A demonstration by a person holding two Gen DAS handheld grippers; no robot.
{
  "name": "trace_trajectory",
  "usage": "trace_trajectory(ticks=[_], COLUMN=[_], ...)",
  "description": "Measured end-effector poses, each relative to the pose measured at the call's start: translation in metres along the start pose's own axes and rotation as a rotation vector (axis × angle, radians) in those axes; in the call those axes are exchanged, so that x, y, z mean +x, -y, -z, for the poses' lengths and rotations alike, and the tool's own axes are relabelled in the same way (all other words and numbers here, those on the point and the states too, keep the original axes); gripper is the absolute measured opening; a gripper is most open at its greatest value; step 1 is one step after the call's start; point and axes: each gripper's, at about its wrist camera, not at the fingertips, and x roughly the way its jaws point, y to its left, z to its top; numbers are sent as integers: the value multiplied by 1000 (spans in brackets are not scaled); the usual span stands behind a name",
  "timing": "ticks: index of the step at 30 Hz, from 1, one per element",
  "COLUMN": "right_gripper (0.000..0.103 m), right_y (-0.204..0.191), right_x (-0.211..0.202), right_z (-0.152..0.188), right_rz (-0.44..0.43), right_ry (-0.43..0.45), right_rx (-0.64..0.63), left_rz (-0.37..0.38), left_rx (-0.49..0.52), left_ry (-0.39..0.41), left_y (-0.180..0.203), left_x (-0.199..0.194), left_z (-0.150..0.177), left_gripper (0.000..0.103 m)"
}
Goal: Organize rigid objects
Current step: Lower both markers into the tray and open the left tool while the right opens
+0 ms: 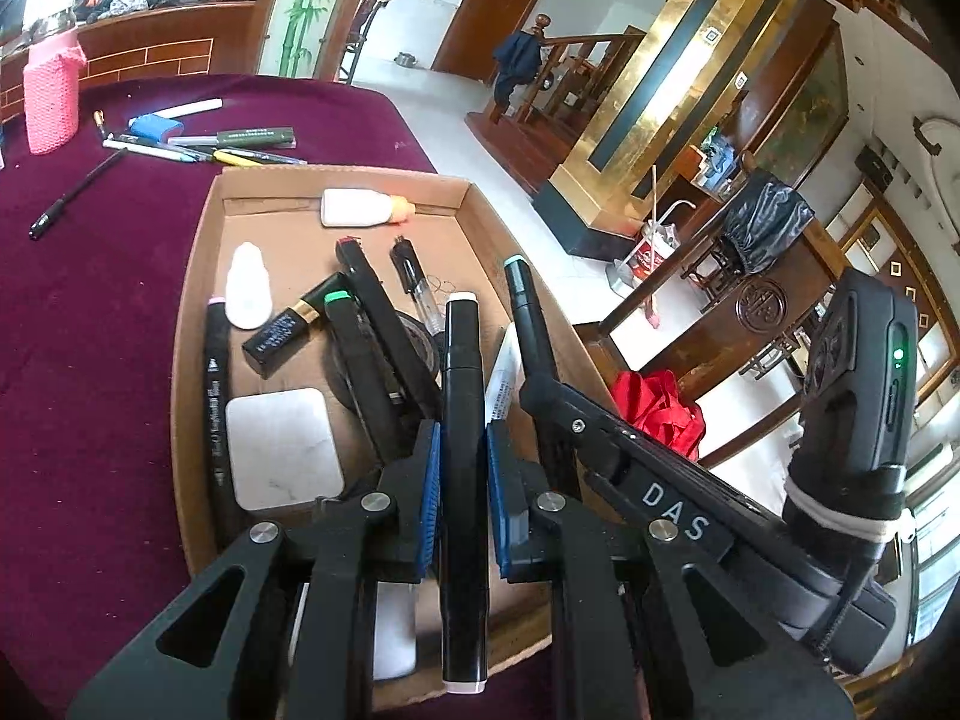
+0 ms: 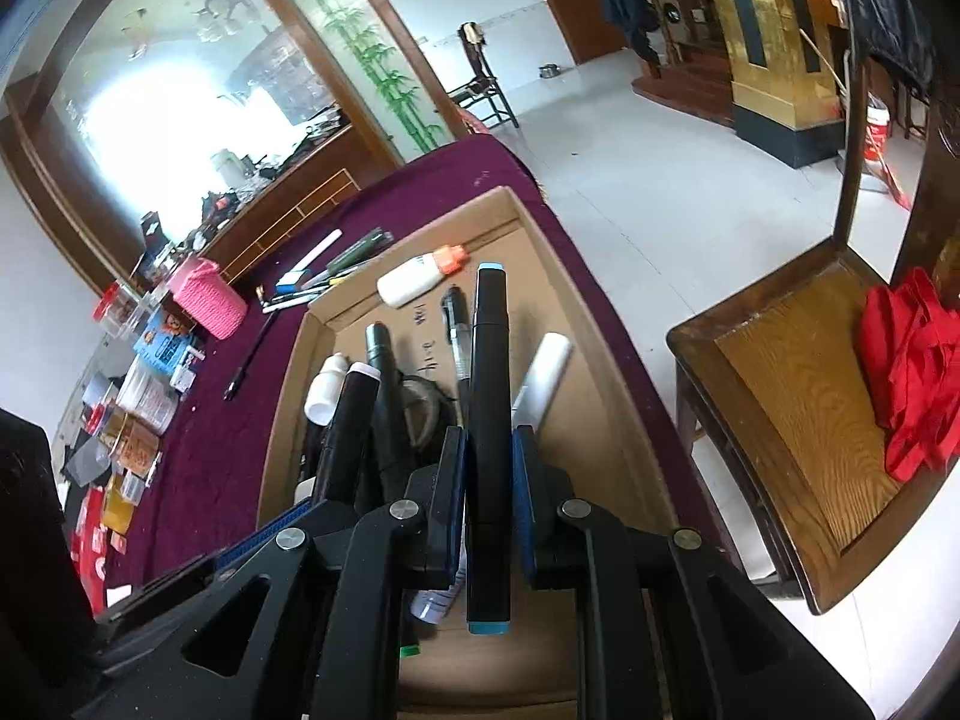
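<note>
Step in hand: with left tongs (image 1: 462, 474) clamped on a white-capped marker (image 1: 462, 420) and right tongs (image 2: 489, 480) on a blue-capped marker (image 2: 489, 420) above the cardboard tray (image 1: 198, 276), next lower and release both inside it.

The tablecloth (image 1: 90, 312) is deep plum. On it sits a plain brown cardboard tray (image 1: 198, 324). The marker (image 1: 462, 420) between the blue pads (image 1: 429, 492) is black with white ends; the other marker (image 2: 487, 420) is black with sky-blue ends. In the tray lie a white bottle (image 1: 354, 207) with an orange cap, a black and gold lipstick (image 1: 288, 330), a green-tipped black marker (image 1: 345, 324) and a pale white square pad (image 1: 282, 450). The knitted cup (image 1: 51, 96) is bright pink. The chair (image 2: 792, 396) is brown wood with red cloth (image 2: 918, 372) on it.
</note>
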Motion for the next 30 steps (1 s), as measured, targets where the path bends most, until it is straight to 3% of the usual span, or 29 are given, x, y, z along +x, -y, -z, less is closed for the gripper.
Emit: trace_trajectory(ticks=[30], right_gripper=[13], right_y=[-7], right_x=[15], right_z=[6], right_rz=[29], right_ry=[-50], right_rx=[-21], left_rz=[-124], left_rx=[84], left_ry=[79], left_y=[-4], left_x=[8], left_z=[14], left_gripper=[12])
